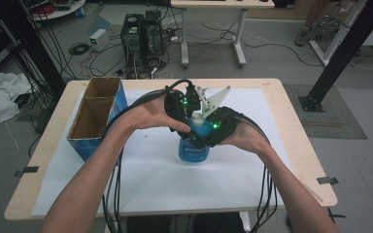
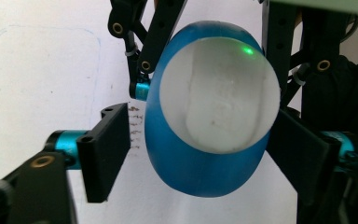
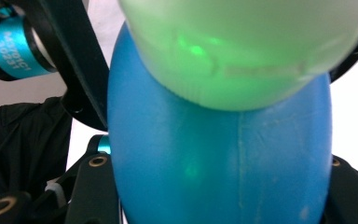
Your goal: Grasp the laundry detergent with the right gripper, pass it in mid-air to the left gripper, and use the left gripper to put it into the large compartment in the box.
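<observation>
A blue bottle (image 1: pixel 193 148) with a white cap (image 1: pixel 197 118) stands upright on the white sheet mid-table. My right gripper (image 1: pixel 201 138) comes in from the right and is shut on the bottle's blue body (image 3: pixel 214 163), its jaws pressing both sides. My left gripper (image 1: pixel 192 116) reaches over from the left and points down at the cap (image 2: pixel 219 93). Its jaws straddle the bottle's shoulder (image 2: pixel 200 172). The left pad (image 2: pixel 105 154) stands clear of the bottle with a gap. The right pad (image 2: pixel 303 154) is close to it, and contact there I cannot tell.
An open cardboard box (image 1: pixel 94 116) with blue sides stands at the table's left. A white sheet (image 1: pixel 175 189) covers most of the wooden tabletop (image 1: pixel 301 145). Black cables (image 1: pixel 114 194) trail from both grippers toward the near edge.
</observation>
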Demonstrator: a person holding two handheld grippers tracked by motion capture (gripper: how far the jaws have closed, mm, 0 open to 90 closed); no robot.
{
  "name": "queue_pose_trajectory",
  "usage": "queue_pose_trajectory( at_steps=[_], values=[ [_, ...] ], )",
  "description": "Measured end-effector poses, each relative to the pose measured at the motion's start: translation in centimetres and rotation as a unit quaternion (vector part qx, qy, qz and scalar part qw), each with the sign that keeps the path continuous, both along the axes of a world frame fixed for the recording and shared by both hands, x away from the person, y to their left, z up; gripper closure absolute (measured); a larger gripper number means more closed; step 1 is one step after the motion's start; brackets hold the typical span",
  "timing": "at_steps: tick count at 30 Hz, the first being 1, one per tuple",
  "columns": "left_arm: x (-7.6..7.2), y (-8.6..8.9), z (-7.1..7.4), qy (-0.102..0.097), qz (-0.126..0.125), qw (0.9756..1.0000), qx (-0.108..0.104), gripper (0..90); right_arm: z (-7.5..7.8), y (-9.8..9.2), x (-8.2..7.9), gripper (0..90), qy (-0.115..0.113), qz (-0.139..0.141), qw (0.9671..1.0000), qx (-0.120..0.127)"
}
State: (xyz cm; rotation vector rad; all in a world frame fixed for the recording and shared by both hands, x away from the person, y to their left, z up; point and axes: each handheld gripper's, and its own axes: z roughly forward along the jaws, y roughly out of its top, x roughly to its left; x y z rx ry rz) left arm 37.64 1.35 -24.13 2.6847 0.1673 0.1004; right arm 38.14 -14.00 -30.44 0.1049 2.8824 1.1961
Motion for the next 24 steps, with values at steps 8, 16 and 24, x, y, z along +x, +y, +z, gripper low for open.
queue_pose_trajectory(
  at_steps=[8,16,24],
  values=[
    [0.04,0.07,-0.22,0.008,-0.003,0.9999,-0.012,26.3,-0.06,0.02,0.01,44.9,0.005,-0.002,1.0,0.002],
    [0.13,0.06,-0.32,0.01,-0.009,0.9999,-0.01,29.9,-0.17,0.12,0.01,44.9,0.004,-0.001,1.0,-0.001],
    [0.07,0.03,-0.52,0.011,-0.014,0.9998,-0.011,33.6,-0.24,0.16,-0.06,44.9,0.007,0.0,1.0,-0.002]
  ],
)
